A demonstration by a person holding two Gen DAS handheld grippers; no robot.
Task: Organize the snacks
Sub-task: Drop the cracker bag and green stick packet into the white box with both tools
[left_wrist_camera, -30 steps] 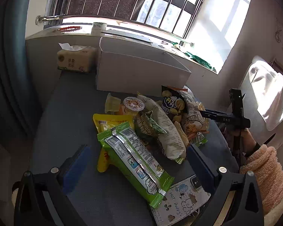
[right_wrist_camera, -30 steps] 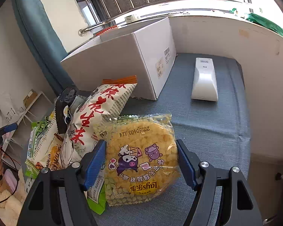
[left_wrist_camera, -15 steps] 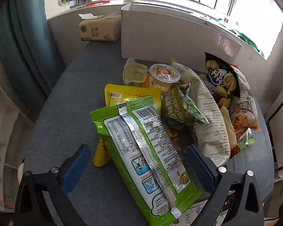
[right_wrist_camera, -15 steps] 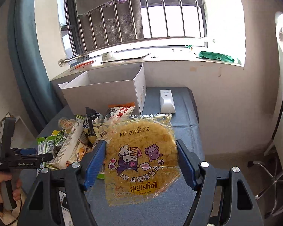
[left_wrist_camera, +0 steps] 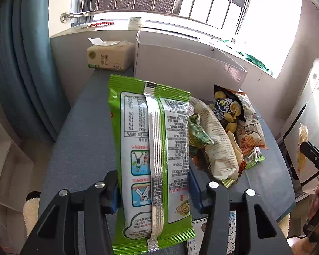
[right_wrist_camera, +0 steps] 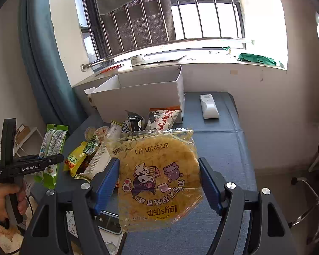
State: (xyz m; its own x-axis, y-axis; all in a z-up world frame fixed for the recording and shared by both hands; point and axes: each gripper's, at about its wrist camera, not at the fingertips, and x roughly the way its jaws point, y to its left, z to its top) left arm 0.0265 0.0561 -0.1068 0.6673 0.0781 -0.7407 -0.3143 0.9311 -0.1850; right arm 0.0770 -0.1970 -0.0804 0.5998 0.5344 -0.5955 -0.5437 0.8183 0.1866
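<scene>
The green packet [left_wrist_camera: 154, 159] hides snacks behind it; its bottom edge is cropped.

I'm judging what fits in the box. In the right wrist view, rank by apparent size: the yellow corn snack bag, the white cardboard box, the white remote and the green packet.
1. yellow corn snack bag, though it is nearest the camera, so unsure against the box
2. white cardboard box
3. green packet
4. white remote

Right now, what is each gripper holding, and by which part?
Left gripper clamps the green packet across its lower sides. Right gripper clamps the yellow snack bag across its middle.
</scene>
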